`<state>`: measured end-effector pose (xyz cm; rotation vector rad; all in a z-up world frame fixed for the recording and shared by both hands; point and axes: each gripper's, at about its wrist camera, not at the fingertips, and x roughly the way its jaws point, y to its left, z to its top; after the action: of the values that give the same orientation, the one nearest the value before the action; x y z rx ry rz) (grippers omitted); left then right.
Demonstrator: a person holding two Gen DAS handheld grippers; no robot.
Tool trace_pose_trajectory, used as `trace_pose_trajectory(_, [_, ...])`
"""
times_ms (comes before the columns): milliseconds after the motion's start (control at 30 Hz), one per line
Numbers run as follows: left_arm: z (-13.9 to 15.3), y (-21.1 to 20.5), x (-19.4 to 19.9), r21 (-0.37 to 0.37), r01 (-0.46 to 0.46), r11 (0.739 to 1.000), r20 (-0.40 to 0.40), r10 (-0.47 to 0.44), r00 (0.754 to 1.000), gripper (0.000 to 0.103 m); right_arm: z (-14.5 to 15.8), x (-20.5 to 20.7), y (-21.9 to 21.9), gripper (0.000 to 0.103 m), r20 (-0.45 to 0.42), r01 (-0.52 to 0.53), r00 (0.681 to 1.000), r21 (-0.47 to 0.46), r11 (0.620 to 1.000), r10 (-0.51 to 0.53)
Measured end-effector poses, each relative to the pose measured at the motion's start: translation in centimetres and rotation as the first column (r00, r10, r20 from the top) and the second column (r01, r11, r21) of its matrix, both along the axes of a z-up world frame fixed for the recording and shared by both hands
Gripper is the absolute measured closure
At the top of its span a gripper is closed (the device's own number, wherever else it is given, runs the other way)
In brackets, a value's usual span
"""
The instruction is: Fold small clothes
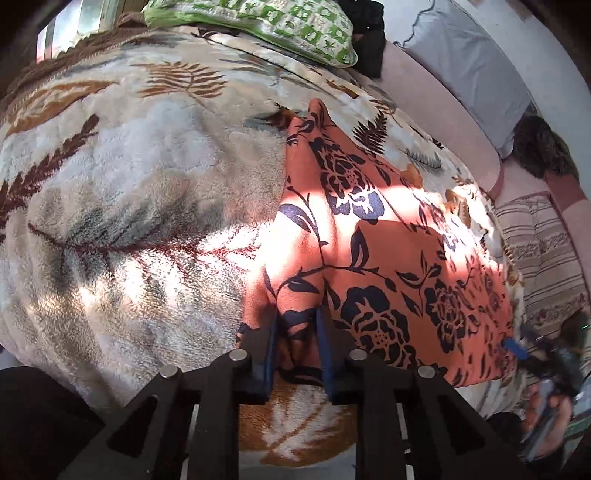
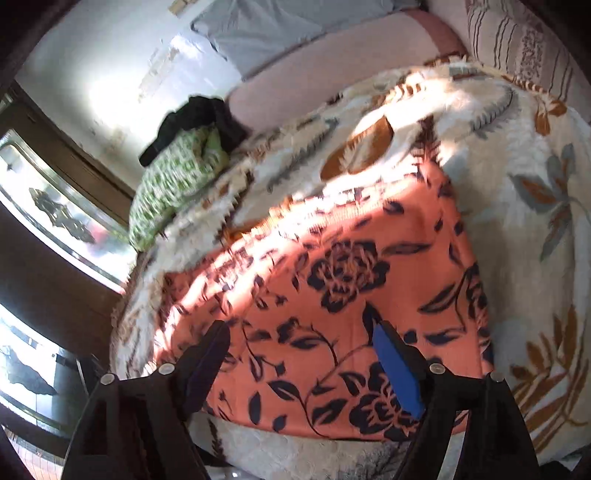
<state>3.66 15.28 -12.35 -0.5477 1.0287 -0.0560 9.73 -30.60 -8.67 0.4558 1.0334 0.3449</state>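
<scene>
My left gripper [image 1: 297,332] pinches the cloth [image 1: 373,236] on the bed [image 1: 129,192]; my right gripper [image 2: 301,354] hangs spread over it.

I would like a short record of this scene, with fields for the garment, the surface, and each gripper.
garment: orange cloth with dark flower print, lying spread out
surface: fleece blanket with leaf pattern
left gripper: shut on a bunched fold at the cloth's near edge
right gripper: open above the cloth, holding nothing
background: green patterned pillow
</scene>
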Motion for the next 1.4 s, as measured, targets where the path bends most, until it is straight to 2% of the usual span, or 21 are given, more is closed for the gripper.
trace_pose_trajectory(67, [0.8,0.8,-0.6,-0.014,-0.012,1.000,0.010,0.012,1.000,0.090,-4.2,0.3,0.5,0.020,-0.163,0.013,0.986,-0.053,0.998,-0.022])
trace_pose_trajectory(133, [2.0,1.1,-1.5,-0.017,-0.019,1.000,0.051,0.019,0.998,0.090,-4.0,-0.3,0.5,0.020,-0.078,0.008,0.997,-0.060,0.998,-0.012])
trace_pose_trajectory(200, [2.2,1.0,-1.9,-0.045,-0.013,0.999,0.051,0.015,0.999,0.074,-4.0,-0.4,0.5,0.020,-0.087,0.004,0.996,-0.055,0.998,-0.009])
trace_pose_trajectory(233, [2.0,0.8,-1.8,-0.044,-0.004,0.999,0.049,0.006,0.999,0.049,-4.1,-0.4,0.4,0.020,-0.090,-0.001,0.996,-0.049,0.999,-0.004])
trace_pose_trajectory(267, [1.5,0.4,-1.5,0.019,0.002,1.000,0.042,-0.003,0.999,0.046,-4.2,-0.2,0.3,0.020,-0.094,-0.006,0.996,-0.043,0.999,0.002])
trace_pose_trajectory(300, [0.5,-0.1,-0.9,0.111,0.025,0.993,-0.018,-0.024,1.000,0.058,-4.3,-0.1,0.1,0.020,-0.098,-0.005,0.995,-0.034,0.999,0.002])
trace_pose_trajectory(333, [-0.9,-0.1,-0.5,0.134,0.049,0.990,-0.088,-0.037,0.995,0.084,-4.4,0.0,-0.1,0.020,-0.102,-0.001,0.995,-0.026,1.000,-0.002])
trace_pose_trajectory(400, [-0.3,0.2,-0.8,0.101,0.035,0.994,-0.077,-0.027,0.997,0.087,-4.5,0.0,-0.1,0.019,-0.104,0.002,0.995,-0.021,1.000,-0.004])
trace_pose_trajectory(500, [1.9,-0.6,-0.7,0.152,0.064,0.986,-0.039,-0.059,0.998,0.087,-4.5,-0.2,-0.5,0.019,-0.094,-0.008,0.996,-0.016,1.000,0.006])
trace_pose_trajectory(600, [4.2,-0.3,1.0,0.153,0.050,0.987,-0.005,-0.050,0.999,0.060,-4.5,-0.1,-0.7,0.019,-0.097,-0.004,0.995,0.007,1.000,0.005])
trace_pose_trajectory(633, [4.9,-0.1,1.9,0.167,0.042,0.985,0.022,-0.046,0.999,0.036,-4.6,-0.1,-0.8,0.018,-0.099,-0.003,0.995,0.018,1.000,0.005])
trace_pose_trajectory(733, [6.6,0.1,6.3,0.254,0.049,0.966,0.108,-0.079,0.991,0.031,-4.6,0.0,-0.9,0.015,-0.100,-0.010,0.995,0.035,0.999,0.013])
trace_pose_trajectory(800, [5.9,0.4,10.4,0.219,0.108,0.970,0.090,-0.130,0.987,0.034,-4.6,-0.1,-0.9,0.015,-0.097,-0.010,0.995,0.040,0.999,0.014])
trace_pose_trajectory(833, [5.4,0.7,12.0,0.195,0.127,0.973,0.080,-0.145,0.986,0.047,-4.7,-0.1,-1.0,0.014,-0.095,-0.011,0.995,0.044,0.999,0.015])
trace_pose_trajectory(867, [4.2,0.8,14.1,0.181,0.139,0.974,0.047,-0.149,0.988,0.072,-4.7,-0.1,-1.0,0.014,-0.094,-0.011,0.995,0.048,0.999,0.015])
trace_pose_trajectory(933, [0.8,1.1,17.4,0.276,0.120,0.954,-0.076,-0.103,0.992,0.098,-4.7,-0.2,-1.1,0.014,-0.093,-0.011,0.995,0.056,0.998,0.016])
trace_pose_trajectory(1033, [-0.6,3.4,18.8,0.257,0.000,0.966,-0.068,0.018,0.997,0.101,-4.7,-0.3,-1.4,0.014,-0.094,-0.011,0.995,0.071,0.997,0.018])
trace_pose_trajectory(1167, [0.7,3.4,16.9,0.280,-0.020,0.960,-0.043,0.033,0.999,0.101,-4.6,-0.2,-1.4,0.014,-0.105,-0.011,0.994,0.073,0.997,0.019])
trace_pose_trajectory(1300, [3.8,2.1,12.8,0.291,-0.022,0.956,0.055,0.007,0.998,0.079,-4.1,0.1,-1.5,0.014,-0.129,0.012,0.992,0.079,0.997,-0.001])
trace_pose_trajectory(1367, [5.4,0.6,10.7,0.287,0.000,0.958,0.108,-0.032,0.994,0.053,-3.1,-0.1,-1.6,0.014,-0.116,0.034,0.993,0.099,0.995,-0.022])
trace_pose_trajectory(1400, [6.1,-0.4,9.7,0.294,0.022,0.956,0.130,-0.063,0.989,0.047,-2.3,-0.1,-1.6,0.014,-0.090,0.033,0.996,0.117,0.993,-0.023])
